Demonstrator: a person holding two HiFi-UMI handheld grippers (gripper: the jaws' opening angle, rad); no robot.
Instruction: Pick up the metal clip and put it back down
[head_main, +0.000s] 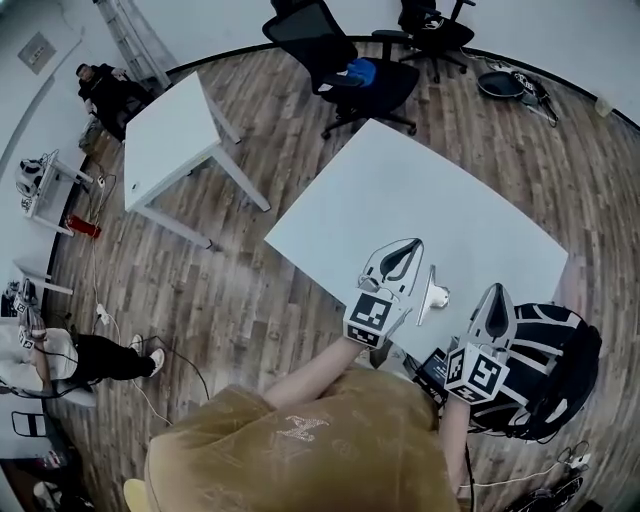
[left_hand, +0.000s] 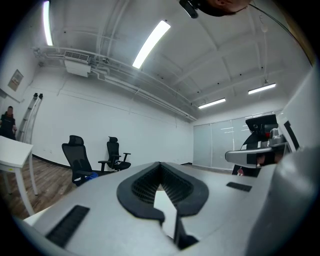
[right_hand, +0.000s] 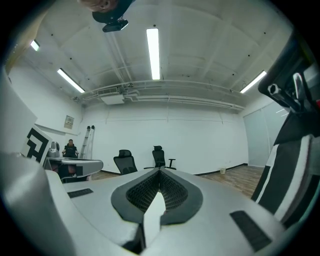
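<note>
The metal clip (head_main: 431, 294) is a slim silvery piece standing on the white table (head_main: 420, 200) near its front edge, between my two grippers and touched by neither. My left gripper (head_main: 411, 247) is just left of it, jaws shut with nothing in them. My right gripper (head_main: 497, 292) is to the clip's right, also shut and empty. In the left gripper view the closed tips (left_hand: 160, 164) point across the room and the clip (left_hand: 252, 154) shows at the right. From the right gripper (right_hand: 160, 171), the clip (right_hand: 75, 165) lies to the left.
A black backpack (head_main: 545, 365) sits against the table's near right corner beside my right gripper. Behind the table stand black office chairs (head_main: 345, 70) and a second white table (head_main: 170, 140). A person (head_main: 105, 90) sits at the far left wall.
</note>
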